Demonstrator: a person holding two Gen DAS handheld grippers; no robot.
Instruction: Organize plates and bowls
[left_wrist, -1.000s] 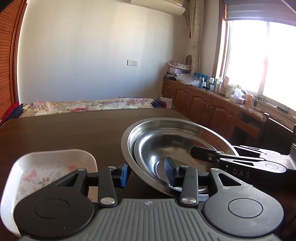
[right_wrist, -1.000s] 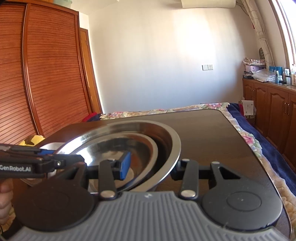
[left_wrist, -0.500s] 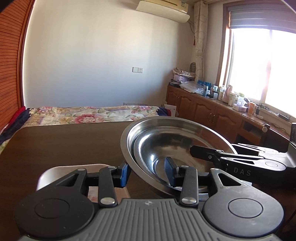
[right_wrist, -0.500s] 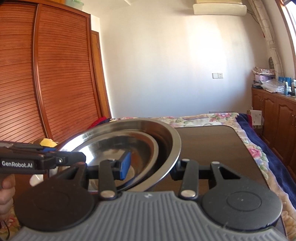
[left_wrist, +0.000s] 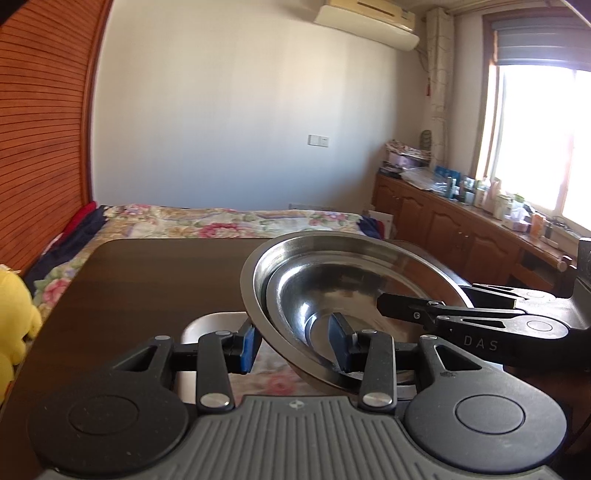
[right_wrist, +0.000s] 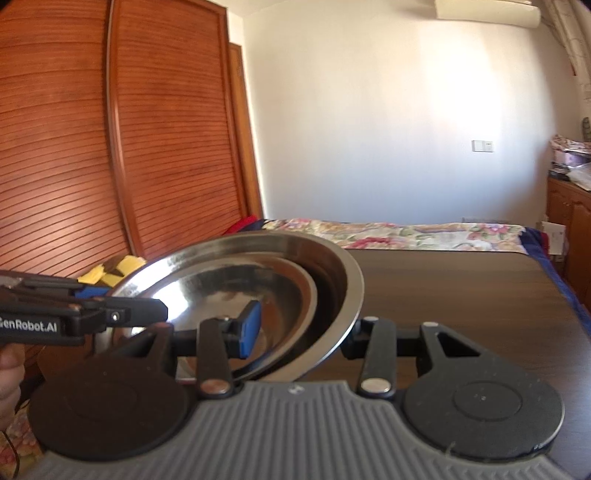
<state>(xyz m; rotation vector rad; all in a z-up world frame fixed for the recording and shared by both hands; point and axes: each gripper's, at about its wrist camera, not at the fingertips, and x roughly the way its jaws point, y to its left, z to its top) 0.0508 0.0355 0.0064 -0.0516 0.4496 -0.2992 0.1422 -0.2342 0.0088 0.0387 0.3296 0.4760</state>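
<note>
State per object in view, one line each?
Large stainless steel bowl: lifted off the table, tilted, gripped at opposite rims.
Smaller steel bowl: nested inside the large one.
White floral square dish: flat on the dark wooden table, empty.
Left tongs: shut on the bowl rim.
Right tongs: shut on the opposite rim.

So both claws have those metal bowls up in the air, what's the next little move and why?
Probably carry them sideways over the white dish and ease down. The left claw and right claw each pinch a rim of the nested bowls, held tilted above the table; the dish sits just below, so stacking there looks likely.
</note>
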